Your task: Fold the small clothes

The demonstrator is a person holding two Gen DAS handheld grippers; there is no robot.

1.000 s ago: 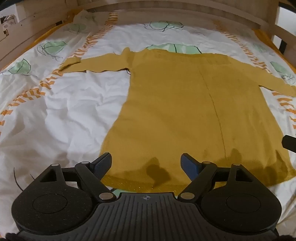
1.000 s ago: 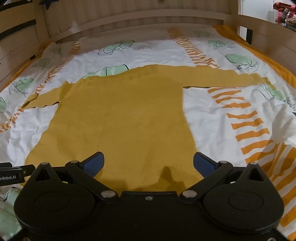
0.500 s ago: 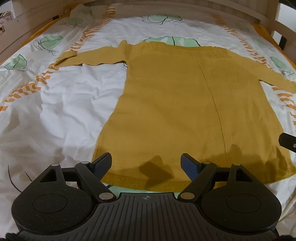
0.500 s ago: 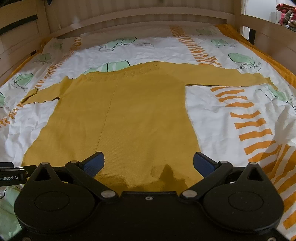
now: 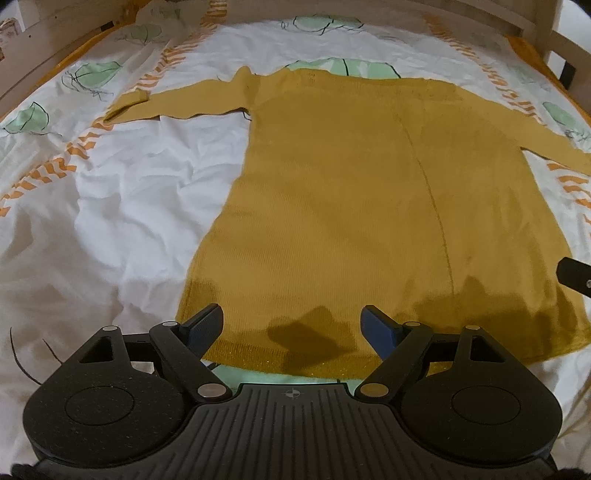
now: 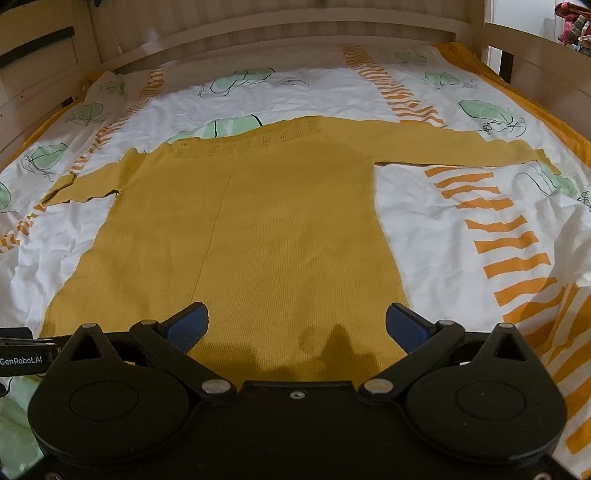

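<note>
Mustard sweater (image 5: 351, 206) spread flat on the bed sheet (image 5: 122, 206), face down or up not clear, hem toward the near edge, neckline toward the headboard (image 6: 280, 33). Both sleeves stretched out sideways: one (image 5: 177, 103) toward the sheet's left edge with its cuff folded over, the other (image 6: 454, 146) toward the right edge, lying across orange stripes (image 6: 513, 243) and a green leaf print (image 6: 484, 110). A long vertical crease down the body (image 6: 210, 243).

Left gripper (image 5: 291, 325) above the hem's left part, jaws spread wide, nothing between the blue pads (image 5: 205, 325); hem seen between them, contact not clear. A shadow on the knit just ahead of it. A bit of pale green print peeking out below the hem.

Right gripper (image 6: 295, 325) over the hem's right part, jaws likewise spread wide, empty, blue pads (image 6: 404, 326) flanking the lower right corner of the body. The left tool's black tip visible at the left border of the right view (image 6: 22, 347), just beside the sweater's lower left corner.

Wooden bed rails (image 6: 539, 62) around the sheet on the far and side edges.
</note>
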